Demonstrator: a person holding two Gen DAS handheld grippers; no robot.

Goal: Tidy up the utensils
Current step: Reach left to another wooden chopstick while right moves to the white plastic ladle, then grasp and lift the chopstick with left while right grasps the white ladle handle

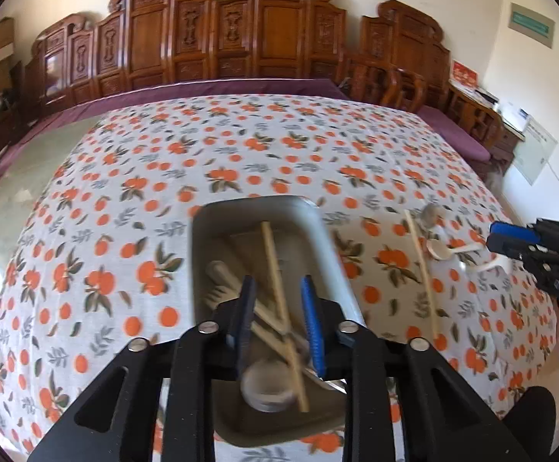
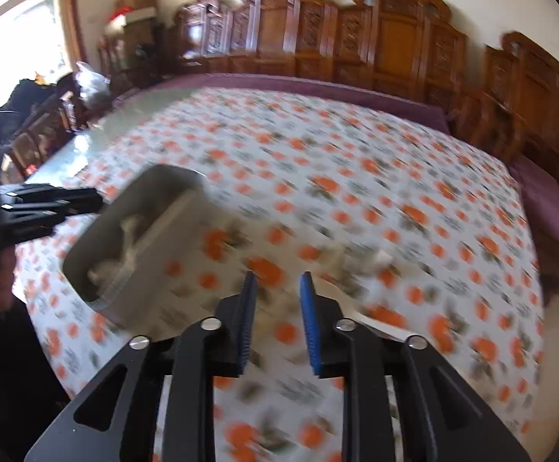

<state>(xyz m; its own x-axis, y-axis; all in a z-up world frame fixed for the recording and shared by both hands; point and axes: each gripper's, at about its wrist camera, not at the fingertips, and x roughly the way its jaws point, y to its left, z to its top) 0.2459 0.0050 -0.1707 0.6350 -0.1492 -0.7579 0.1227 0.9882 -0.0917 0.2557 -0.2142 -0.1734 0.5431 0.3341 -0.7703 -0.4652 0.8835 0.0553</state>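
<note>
A grey tray (image 1: 202, 238) sits on the orange-patterned tablecloth and holds chopsticks (image 1: 279, 300), a fork and a round spoon. My left gripper (image 1: 279, 288) hovers open and empty over the tray. A loose chopstick (image 1: 423, 269) and two white spoons (image 1: 443, 250) lie on the cloth to the tray's right. My right gripper (image 2: 277, 283) is open and empty above the cloth, right of the tray (image 2: 137, 265); it also shows at the right edge of the left wrist view (image 1: 510, 235). The right wrist view is blurred.
A row of carved wooden screens (image 1: 221, 38) and wooden chairs (image 1: 387, 84) stand behind the table. A purple cloth (image 1: 217, 86) edges the far side. The left gripper's body (image 2: 44, 200) shows at the left of the right wrist view.
</note>
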